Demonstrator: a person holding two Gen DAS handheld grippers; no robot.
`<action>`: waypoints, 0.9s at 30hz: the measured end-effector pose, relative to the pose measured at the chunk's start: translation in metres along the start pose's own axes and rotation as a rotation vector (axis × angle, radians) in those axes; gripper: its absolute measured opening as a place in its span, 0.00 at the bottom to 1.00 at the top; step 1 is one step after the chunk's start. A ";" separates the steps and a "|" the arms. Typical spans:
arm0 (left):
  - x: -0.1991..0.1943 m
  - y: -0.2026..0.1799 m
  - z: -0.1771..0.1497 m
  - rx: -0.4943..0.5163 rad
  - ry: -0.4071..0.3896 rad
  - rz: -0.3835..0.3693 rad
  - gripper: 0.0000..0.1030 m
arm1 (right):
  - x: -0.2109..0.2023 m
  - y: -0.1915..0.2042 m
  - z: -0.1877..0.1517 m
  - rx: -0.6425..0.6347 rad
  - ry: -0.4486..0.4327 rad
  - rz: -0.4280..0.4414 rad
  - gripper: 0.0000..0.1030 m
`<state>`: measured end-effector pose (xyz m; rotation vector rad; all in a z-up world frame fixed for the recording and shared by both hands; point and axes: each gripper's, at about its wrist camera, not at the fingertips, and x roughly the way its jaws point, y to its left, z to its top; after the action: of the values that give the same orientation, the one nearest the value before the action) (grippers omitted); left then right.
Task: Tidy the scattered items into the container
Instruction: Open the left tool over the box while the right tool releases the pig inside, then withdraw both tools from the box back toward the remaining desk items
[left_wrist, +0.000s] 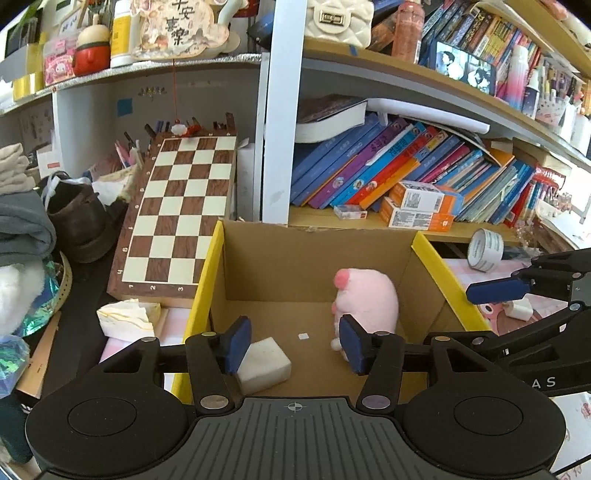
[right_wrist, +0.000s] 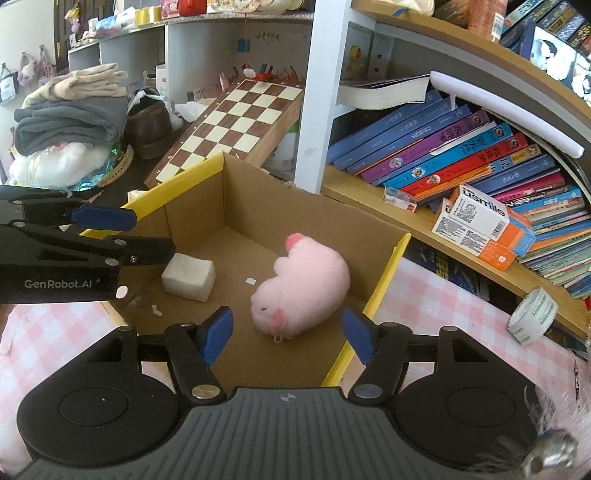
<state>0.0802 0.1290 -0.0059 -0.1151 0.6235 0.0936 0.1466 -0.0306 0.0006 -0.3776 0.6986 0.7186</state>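
Nearest in the left wrist view, the left gripper (left_wrist: 293, 345) hangs over the near edge of the cardboard box (left_wrist: 314, 254), its jaws spread wide with nothing between them. Just past its left finger, a white foam block (left_wrist: 264, 363) lies on the box floor in the near left corner. The right finger stands in front of a pink plush toy (left_wrist: 365, 301), which lies on the box floor toward the right wall; whether finger and toy touch cannot be told.

From the right wrist view, the right gripper (right_wrist: 288, 336) hovers above the near right part of the box (right_wrist: 192, 210), jaws likewise wide apart and holding nothing. The plush toy (right_wrist: 301, 282) lies just beyond its fingertips, apart from them, and the foam block (right_wrist: 188, 277) sits well to its left near the other gripper (right_wrist: 105, 218).

Outside the box, on the pink checked worktop (right_wrist: 436, 306), a roll of tape (right_wrist: 533, 315) stands on its edge to the right. Behind the box a chessboard (left_wrist: 177, 218) leans tilted, and books (left_wrist: 388, 166) slump along the shelf.
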 end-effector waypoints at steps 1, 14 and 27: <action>-0.003 -0.001 0.000 0.002 -0.003 0.001 0.56 | -0.004 0.000 -0.001 0.003 -0.004 -0.001 0.62; -0.037 -0.018 -0.009 0.011 -0.031 -0.006 0.70 | -0.043 0.001 -0.022 0.075 -0.025 -0.025 0.71; -0.062 -0.035 -0.013 0.033 -0.050 0.003 0.82 | -0.070 0.004 -0.040 0.128 -0.055 -0.038 0.91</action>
<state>0.0269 0.0890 0.0223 -0.0796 0.5754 0.0893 0.0880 -0.0819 0.0206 -0.2531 0.6798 0.6423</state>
